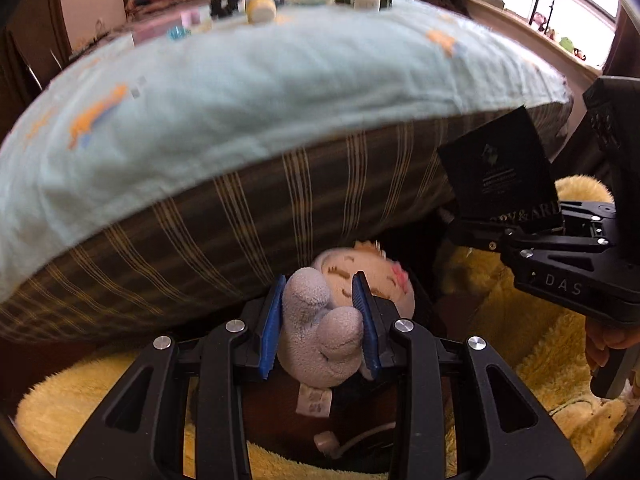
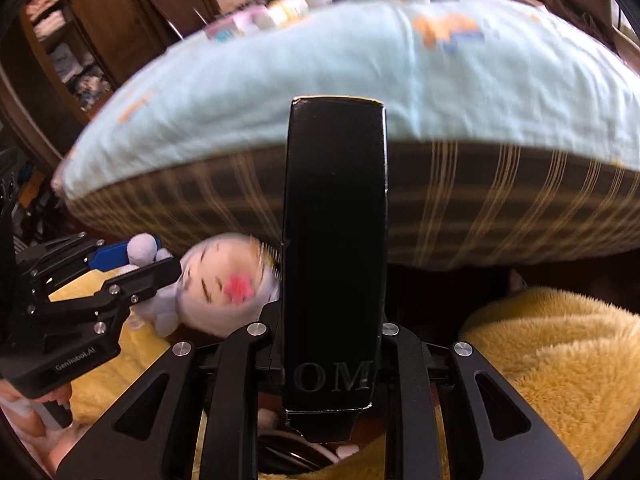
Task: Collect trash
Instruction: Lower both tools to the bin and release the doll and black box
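My left gripper [image 1: 320, 292] is shut on a soft plush doll [image 1: 384, 276]; its blue pads [image 1: 272, 320] squeeze a grey-lilac limb. The doll's cream face with a pink cheek shows just past the fingers. In the right wrist view the same doll [image 2: 224, 284] hangs from the left gripper [image 2: 132, 260] at the lower left. My right gripper [image 2: 334, 320] is shut on a tall black carton [image 2: 334, 220] with pale lettering, which stands upright and hides the fingertips. From the left wrist view, the carton [image 1: 500, 176] and right gripper [image 1: 516, 224] are at the right. Both grippers point steeply downward beside the bed.
A bed with a light blue sheet [image 1: 280, 80] and a striped mattress side [image 1: 240, 220] fills the view ahead. Several jars and bottles [image 1: 262, 8] line its far edge. A fluffy yellow blanket [image 2: 560, 340] lies below, with a white cable [image 1: 324, 440] in a dark gap.
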Demonstrator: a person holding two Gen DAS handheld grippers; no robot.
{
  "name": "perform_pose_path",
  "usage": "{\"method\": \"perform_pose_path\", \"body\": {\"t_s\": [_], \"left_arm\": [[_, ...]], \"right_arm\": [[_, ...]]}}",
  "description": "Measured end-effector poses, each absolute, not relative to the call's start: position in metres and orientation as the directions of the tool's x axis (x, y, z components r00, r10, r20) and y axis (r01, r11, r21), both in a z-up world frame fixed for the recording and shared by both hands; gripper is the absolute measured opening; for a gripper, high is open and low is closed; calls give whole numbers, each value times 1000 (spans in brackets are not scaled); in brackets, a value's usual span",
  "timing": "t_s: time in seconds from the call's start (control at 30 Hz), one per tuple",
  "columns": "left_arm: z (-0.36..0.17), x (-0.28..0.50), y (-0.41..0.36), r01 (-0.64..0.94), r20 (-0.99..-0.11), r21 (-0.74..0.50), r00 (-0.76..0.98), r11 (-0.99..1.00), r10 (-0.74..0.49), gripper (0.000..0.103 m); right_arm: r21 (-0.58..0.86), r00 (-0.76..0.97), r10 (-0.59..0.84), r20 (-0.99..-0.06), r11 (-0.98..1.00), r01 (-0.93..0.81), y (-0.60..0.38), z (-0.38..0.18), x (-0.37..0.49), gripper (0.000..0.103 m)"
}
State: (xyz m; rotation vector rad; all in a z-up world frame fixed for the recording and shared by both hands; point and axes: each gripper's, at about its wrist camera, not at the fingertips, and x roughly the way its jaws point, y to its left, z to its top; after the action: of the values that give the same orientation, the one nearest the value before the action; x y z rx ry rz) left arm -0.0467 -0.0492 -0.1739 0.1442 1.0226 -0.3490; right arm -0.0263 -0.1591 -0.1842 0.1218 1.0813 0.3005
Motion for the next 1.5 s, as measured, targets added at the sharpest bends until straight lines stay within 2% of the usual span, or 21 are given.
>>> {"method": "perform_pose_path", "body": {"t_s": [0.2, 0.57, 0.8, 0.87, 0.9, 0.93, 1.07, 1.13, 1.23, 1.33, 1.5], "left_arm": [[-213, -38, -52, 340, -903, -129, 348, 932, -252, 32], [-253, -29, -62, 342, -940, -110, 269, 933, -210, 32], [-259, -25, -61, 332, -950, -108, 243, 937, -195, 45], [-261, -28, -57, 322, -951, -105, 244, 941, -190, 47], [-261, -29, -53, 318, -951, -107, 244, 942, -191, 48], [-261, -29, -52, 315, -950, -113, 243, 942, -195, 49], [-258, -30, -42, 311, -945, -135, 245, 941, -216, 57], [-252, -28, -34, 313, -938, -145, 259, 939, -231, 68], [-241, -27, -26, 325, -930, -141, 280, 935, -238, 75], [-230, -28, -21, 328, -924, -130, 302, 936, -234, 80], [-198, -24, -13, 310, -905, -129, 352, 942, -240, 82]], "right_arm": [[270, 351, 311, -883, 949, -164, -158, -216, -21, 22], [250, 271, 279, -921, 958, -139, -149, -248, -11, 22], [234, 261, 264, -929, 962, -138, -143, -249, -12, 24], [229, 269, 257, -928, 965, -129, -144, -248, -11, 37], [229, 279, 256, -926, 965, -125, -145, -247, -9, 52], [226, 286, 252, -924, 966, -122, -148, -248, -7, 57], [224, 320, 244, -916, 970, -99, -154, -238, -5, 58], [228, 337, 244, -909, 970, -86, -159, -232, -1, 62], [228, 363, 239, -901, 971, -74, -165, -221, 3, 63], [227, 391, 235, -890, 972, -68, -169, -209, 6, 64], [203, 454, 218, -864, 976, -82, -173, -183, 11, 67]]}}
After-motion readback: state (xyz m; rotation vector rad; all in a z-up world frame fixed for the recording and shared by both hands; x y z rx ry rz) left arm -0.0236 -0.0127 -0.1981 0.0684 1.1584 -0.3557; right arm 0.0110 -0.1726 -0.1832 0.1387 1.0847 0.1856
